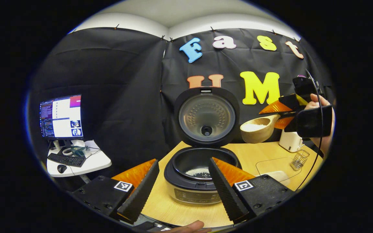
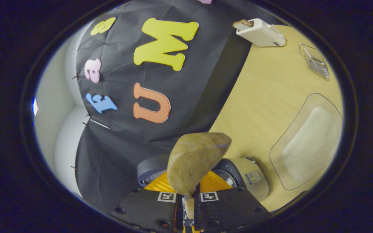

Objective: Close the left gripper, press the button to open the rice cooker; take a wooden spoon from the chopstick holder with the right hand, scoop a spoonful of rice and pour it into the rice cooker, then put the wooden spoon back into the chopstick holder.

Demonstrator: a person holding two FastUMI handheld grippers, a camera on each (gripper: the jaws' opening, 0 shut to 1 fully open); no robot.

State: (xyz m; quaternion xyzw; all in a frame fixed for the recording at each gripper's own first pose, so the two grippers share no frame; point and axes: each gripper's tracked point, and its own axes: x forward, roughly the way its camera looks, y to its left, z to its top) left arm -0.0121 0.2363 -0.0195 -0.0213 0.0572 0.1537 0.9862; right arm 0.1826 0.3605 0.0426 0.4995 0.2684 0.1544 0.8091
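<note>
The rice cooker (image 1: 193, 191) stands on the wooden table with its lid (image 1: 206, 117) raised upright, and a little rice lies in the dark inner pot (image 1: 199, 171). My left gripper (image 1: 184, 161) is open just in front of the cooker, its fingers either side of the pot and holding nothing. My right gripper (image 1: 283, 113) is in the air to the right of the lid, shut on the wooden spoon (image 1: 258, 128), whose bowl carries rice. In the right gripper view, the spoon (image 2: 194, 161) is seen from its back above the cooker (image 2: 248, 178), pinched in my right gripper (image 2: 188, 202).
The white chopstick holder (image 1: 290, 141) (image 2: 261, 33) stands at the table's back. A clear tray of rice (image 1: 278, 174) (image 2: 309, 142) and a small wire basket (image 1: 299, 159) (image 2: 316, 61) sit right of the cooker. A side table with monitor (image 1: 61, 116) and keyboard is far left.
</note>
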